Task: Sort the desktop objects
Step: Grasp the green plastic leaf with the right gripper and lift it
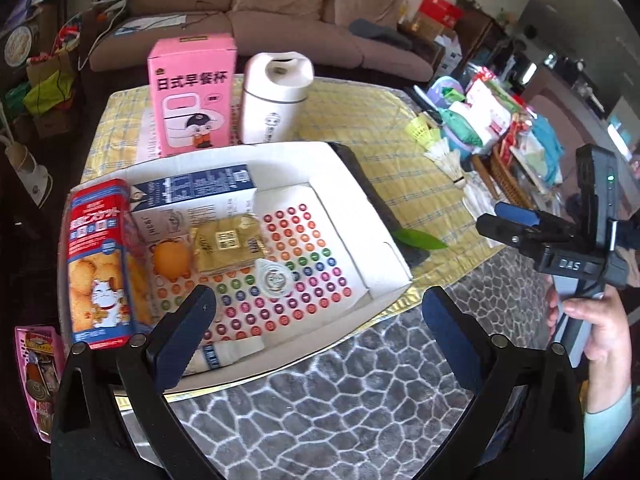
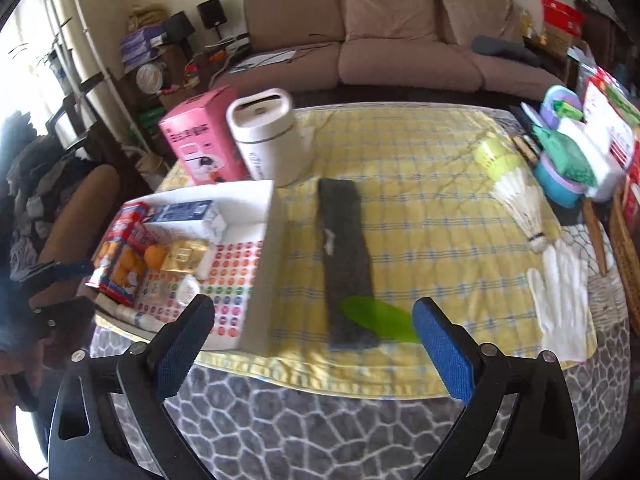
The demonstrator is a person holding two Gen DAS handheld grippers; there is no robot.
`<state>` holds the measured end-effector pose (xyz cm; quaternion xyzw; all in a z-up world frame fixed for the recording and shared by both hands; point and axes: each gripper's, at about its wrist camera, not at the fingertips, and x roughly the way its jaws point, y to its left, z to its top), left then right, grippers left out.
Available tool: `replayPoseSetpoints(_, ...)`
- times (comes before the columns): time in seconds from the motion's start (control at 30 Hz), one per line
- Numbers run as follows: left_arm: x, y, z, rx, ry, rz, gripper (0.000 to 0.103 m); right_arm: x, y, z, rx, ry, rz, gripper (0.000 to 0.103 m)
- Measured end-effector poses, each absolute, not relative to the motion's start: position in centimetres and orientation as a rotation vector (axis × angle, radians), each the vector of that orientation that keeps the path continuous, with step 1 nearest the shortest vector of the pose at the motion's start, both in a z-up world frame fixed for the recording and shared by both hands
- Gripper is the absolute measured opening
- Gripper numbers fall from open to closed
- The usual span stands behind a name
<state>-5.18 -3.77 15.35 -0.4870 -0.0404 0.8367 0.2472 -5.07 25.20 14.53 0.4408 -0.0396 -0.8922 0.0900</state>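
Note:
A white open box (image 1: 384,248) (image 2: 262,248) on the yellow checked cloth holds a red biscuit box (image 1: 98,260), a blue-white carton (image 1: 192,192), an orange (image 1: 172,260), a gold packet (image 1: 226,242), a clear capsule (image 1: 274,280) and a small white bottle (image 1: 230,354). My left gripper (image 1: 320,336) is open and empty at the box's near edge. My right gripper (image 2: 316,344) is open and empty above the table's near edge, just before a green leaf (image 2: 376,318) lying on a dark grey strip (image 2: 344,252). The right gripper also shows in the left wrist view (image 1: 512,220).
A pink box (image 1: 192,92) and a white jar (image 1: 276,96) stand behind the white box. Shuttlecocks (image 2: 516,196), a white glove (image 2: 560,296), a wicker basket (image 2: 628,248) and piled packages (image 2: 576,148) lie at the right. A sofa (image 2: 380,40) is behind.

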Motion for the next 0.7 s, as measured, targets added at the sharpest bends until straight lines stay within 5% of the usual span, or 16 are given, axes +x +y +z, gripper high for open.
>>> replayPoseSetpoints(0.27,-5.6,3.9,14.8,-1.323,-0.03,2.185,0.103,-6.2,28.7,7.8,1.366,0.076,-2.599,0.067)
replayPoseSetpoints(0.7,-7.4,8.5,12.4,-1.341,0.02,2.104,0.103,-10.1,27.0,2.7,1.291,0.545,-2.172,0.063)
